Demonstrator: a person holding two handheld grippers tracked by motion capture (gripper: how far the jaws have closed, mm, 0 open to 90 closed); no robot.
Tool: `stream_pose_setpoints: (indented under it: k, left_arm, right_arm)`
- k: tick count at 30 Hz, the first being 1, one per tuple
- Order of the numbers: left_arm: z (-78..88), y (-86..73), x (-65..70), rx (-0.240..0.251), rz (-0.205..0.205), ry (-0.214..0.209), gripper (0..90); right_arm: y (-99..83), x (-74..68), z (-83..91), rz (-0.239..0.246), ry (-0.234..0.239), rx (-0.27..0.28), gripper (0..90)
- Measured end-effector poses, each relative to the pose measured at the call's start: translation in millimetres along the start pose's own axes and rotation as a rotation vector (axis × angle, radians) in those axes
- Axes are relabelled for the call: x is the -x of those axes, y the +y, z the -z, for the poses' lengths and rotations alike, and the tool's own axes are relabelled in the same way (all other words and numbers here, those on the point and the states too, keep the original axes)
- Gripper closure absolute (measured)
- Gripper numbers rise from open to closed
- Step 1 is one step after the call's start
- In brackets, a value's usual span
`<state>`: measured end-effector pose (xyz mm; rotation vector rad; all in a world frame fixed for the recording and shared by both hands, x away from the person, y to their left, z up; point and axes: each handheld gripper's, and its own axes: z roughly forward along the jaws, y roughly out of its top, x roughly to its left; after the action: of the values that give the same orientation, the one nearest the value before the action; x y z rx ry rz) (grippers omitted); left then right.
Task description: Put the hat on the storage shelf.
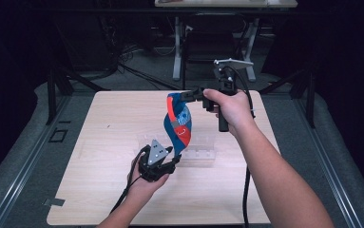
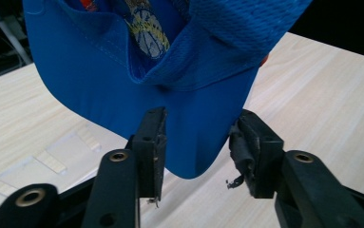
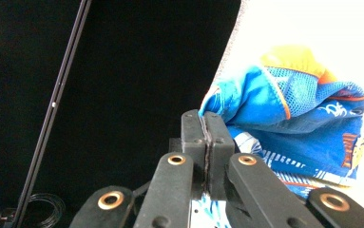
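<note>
Shorts (image 1: pixel 178 124) hang pinched in our right fingers (image 3: pixel 207 124); our spread left fingers (image 2: pixel 153 142) straddle the hem, so next we close.

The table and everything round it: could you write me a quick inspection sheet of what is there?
Surface: pale wooden table, bare apart from the items below.
Job's things: blue and orange cap, hanging above the table.
Clutter: clear plastic tray lying under the cap.
Grippers: right gripper shut on the cap's fabric, holding it up; left gripper open, the cap's brim between its fingers.
Cables: a black cable trails from each gripper.
Surroundings: dark room, grey floor, another table's legs behind.
</note>
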<state>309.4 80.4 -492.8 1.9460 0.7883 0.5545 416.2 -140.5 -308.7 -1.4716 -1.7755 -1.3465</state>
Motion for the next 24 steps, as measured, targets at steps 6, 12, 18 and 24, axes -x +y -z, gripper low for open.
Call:
stream_pose_setpoints:
  k: [6, 12, 18, 24]
  left_arm:
    - [-5.5, -1.0, 1.8, -0.017, -0.002, 0.004, 66.3]
    - [-4.5, -2.2, 4.6, -0.028, -0.039, -0.009, 81.4]
    - [2.8, -5.3, 1.2, -0.01, -0.067, 0.013, 85.7]
    - [7.8, -9.0, -6.8, 0.005, -0.058, 0.021, 87.8]
  right_arm:
    - [-0.6, 1.2, 2.6, -0.002, 0.002, 0.001, 89.6]
    - [-1.6, 0.7, 2.5, -0.001, 0.002, -0.002, 89.6]
    - [-2.2, -1.8, 4.8, 0.007, -0.002, -0.004, 89.6]
    - [-1.6, -2.2, 6.6, 0.006, -0.009, -0.002, 89.6]
